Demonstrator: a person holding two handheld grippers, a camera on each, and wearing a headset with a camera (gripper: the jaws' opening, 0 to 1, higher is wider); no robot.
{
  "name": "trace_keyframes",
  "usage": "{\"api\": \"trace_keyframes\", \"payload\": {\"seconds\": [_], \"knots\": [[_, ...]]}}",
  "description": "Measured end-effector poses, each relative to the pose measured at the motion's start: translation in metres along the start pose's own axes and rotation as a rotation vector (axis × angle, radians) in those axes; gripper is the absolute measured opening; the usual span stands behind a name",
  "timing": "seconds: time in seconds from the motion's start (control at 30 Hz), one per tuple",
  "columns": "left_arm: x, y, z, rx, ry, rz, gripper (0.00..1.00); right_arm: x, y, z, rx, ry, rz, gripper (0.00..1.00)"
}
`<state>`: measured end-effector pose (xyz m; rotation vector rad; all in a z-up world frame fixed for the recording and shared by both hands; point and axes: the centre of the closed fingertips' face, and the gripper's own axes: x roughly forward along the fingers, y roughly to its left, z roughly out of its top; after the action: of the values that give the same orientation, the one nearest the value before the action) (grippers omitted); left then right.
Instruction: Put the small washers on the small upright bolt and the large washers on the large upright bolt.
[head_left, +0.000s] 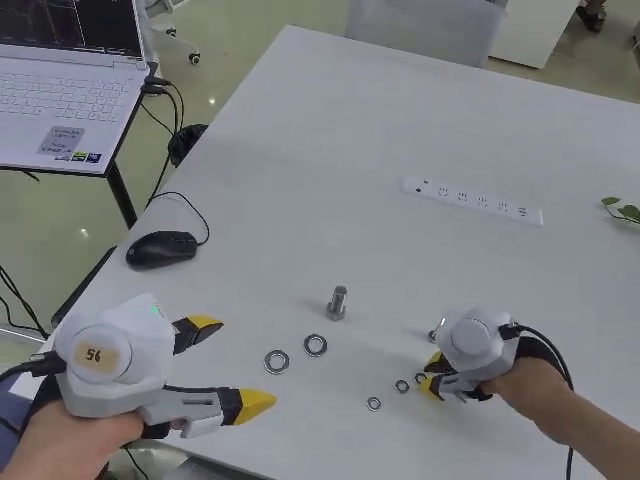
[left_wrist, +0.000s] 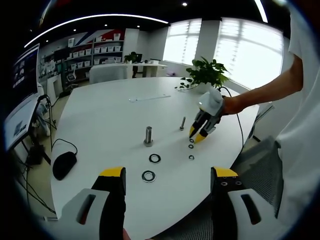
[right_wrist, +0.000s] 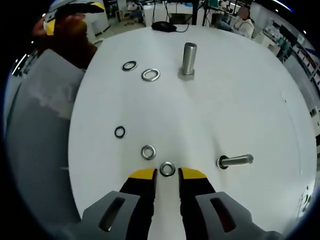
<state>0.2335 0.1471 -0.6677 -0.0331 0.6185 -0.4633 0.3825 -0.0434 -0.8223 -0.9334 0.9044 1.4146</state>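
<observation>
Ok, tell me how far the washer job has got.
Done: nothing; the large bolt and small bolt are both bare. In hand: the right gripper has its open jaws at one small washer, lying flat on the table. To do: all three small washers and both large washers; the left gripper hangs open, empty.

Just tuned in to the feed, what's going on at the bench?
A person works two handheld grippers. The right gripper is low at the table, jaws slightly open, a small washer between their tips, near the small bolt. The left gripper hangs open, back from the work. Two large washers lie by the large bolt; both bolts look bare.
</observation>
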Motion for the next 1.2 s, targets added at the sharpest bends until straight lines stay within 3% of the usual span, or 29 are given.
{"api": "trace_keyframes", "payload": {"seconds": [0.67,1.2], "knots": [[0.0051,-0.0053,0.0016,0.005,0.002,-0.013,0.69,0.0021,0.0045,0.0008,-0.177,0.053,0.038,0.18],[0.0027,-0.0063,0.0,-0.001,-0.002,-0.009,0.68,0.0003,0.0057,0.0011,-0.155,0.022,0.022,0.14]]}}
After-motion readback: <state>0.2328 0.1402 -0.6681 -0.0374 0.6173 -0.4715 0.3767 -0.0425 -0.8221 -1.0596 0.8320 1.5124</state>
